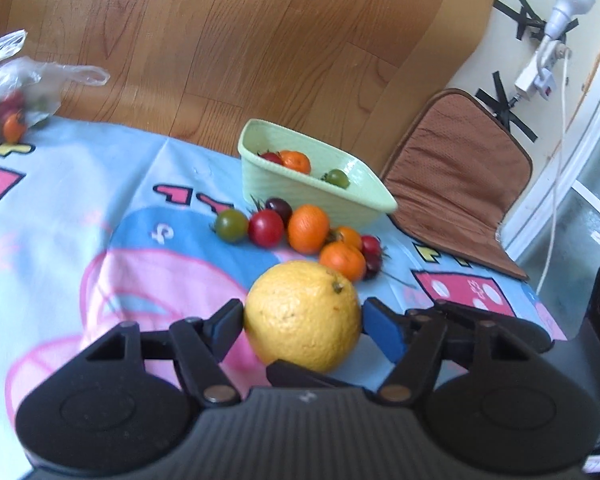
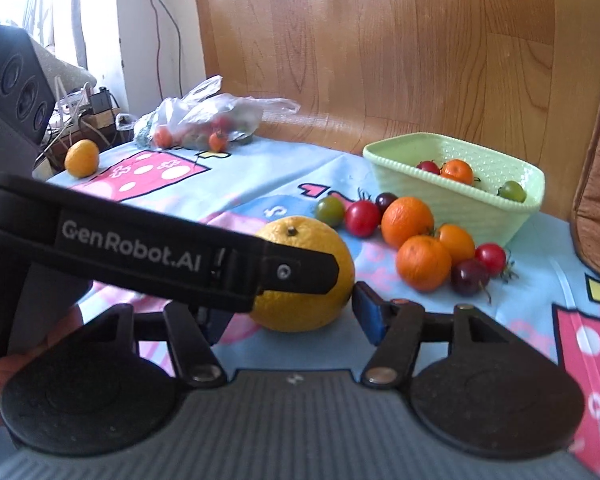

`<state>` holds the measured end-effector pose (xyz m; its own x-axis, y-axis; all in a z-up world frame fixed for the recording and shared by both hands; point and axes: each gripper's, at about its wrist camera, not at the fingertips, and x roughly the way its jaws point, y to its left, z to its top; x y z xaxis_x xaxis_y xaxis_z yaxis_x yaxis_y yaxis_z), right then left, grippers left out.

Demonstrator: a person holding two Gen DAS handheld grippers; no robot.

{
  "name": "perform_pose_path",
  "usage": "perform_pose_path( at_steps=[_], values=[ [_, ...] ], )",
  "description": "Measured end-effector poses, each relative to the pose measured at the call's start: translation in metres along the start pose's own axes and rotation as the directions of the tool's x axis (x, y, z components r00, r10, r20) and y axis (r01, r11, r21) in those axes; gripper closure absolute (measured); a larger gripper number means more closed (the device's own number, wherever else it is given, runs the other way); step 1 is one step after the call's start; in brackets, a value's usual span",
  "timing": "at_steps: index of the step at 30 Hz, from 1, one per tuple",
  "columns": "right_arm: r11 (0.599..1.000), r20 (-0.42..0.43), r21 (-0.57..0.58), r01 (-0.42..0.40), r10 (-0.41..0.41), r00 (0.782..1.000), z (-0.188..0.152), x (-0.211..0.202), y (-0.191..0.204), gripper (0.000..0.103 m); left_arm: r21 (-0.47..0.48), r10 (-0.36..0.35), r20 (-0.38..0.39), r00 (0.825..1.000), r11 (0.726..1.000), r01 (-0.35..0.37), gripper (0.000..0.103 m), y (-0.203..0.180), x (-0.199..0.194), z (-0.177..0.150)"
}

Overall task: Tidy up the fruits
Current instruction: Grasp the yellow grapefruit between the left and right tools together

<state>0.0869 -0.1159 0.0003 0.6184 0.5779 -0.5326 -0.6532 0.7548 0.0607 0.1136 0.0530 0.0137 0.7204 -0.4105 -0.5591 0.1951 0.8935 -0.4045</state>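
Note:
A large yellow orange (image 1: 300, 312) (image 2: 300, 236) sits on the patterned cloth, and both grippers are around it. My left gripper (image 1: 302, 324) has a pad against each flank of it. My right gripper (image 2: 290, 316) comes in beside it. Its blue right pad rests on the fruit's right side, while its left pad is hidden under the left gripper's finger (image 2: 180, 256). Beyond lie loose mandarins (image 1: 308, 228) (image 2: 406, 220) and cherry tomatoes (image 1: 265, 227). Behind them a pale green basket (image 1: 312, 196) (image 2: 460, 208) holds a mandarin and two tomatoes.
A clear plastic bag (image 1: 16, 92) (image 2: 204, 120) of small fruit lies at the far left of the cloth, with another yellow orange (image 2: 82, 158) near it. A brown cushion (image 1: 460, 168) lies right of the basket. A hand (image 2: 16, 368) shows at the lower left.

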Motion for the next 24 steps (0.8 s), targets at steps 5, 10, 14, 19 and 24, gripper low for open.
perform_pose_path(
  at_steps=[5,10,14,19,24],
  values=[
    [1.000,0.009,-0.010,0.012,-0.012,1.000,-0.020,-0.030,0.018,0.037,-0.011,-0.028,-0.007,1.000,1.000,0.027,0.036,-0.017,-0.027,-0.029],
    [1.000,0.020,0.020,0.015,-0.016,1.000,-0.038,-0.059,0.028,0.037,-0.002,-0.048,-0.001,0.999,0.999,0.048,0.036,-0.035,-0.049,-0.055],
    [0.999,0.018,0.030,0.032,-0.032,0.999,-0.049,-0.071,0.032,0.037,0.035,-0.049,-0.012,0.999,0.998,0.049,0.036,-0.049,-0.055,-0.067],
    [0.998,0.025,0.046,0.037,-0.038,0.999,-0.058,-0.076,0.035,0.036,0.076,-0.014,-0.005,1.000,0.997,0.014,0.036,-0.061,-0.059,-0.073],
    [0.999,0.020,0.025,0.043,-0.044,0.999,-0.067,-0.077,0.043,0.037,0.109,0.043,0.014,0.999,0.993,-0.044,0.037,-0.070,-0.064,-0.076]
  ],
)
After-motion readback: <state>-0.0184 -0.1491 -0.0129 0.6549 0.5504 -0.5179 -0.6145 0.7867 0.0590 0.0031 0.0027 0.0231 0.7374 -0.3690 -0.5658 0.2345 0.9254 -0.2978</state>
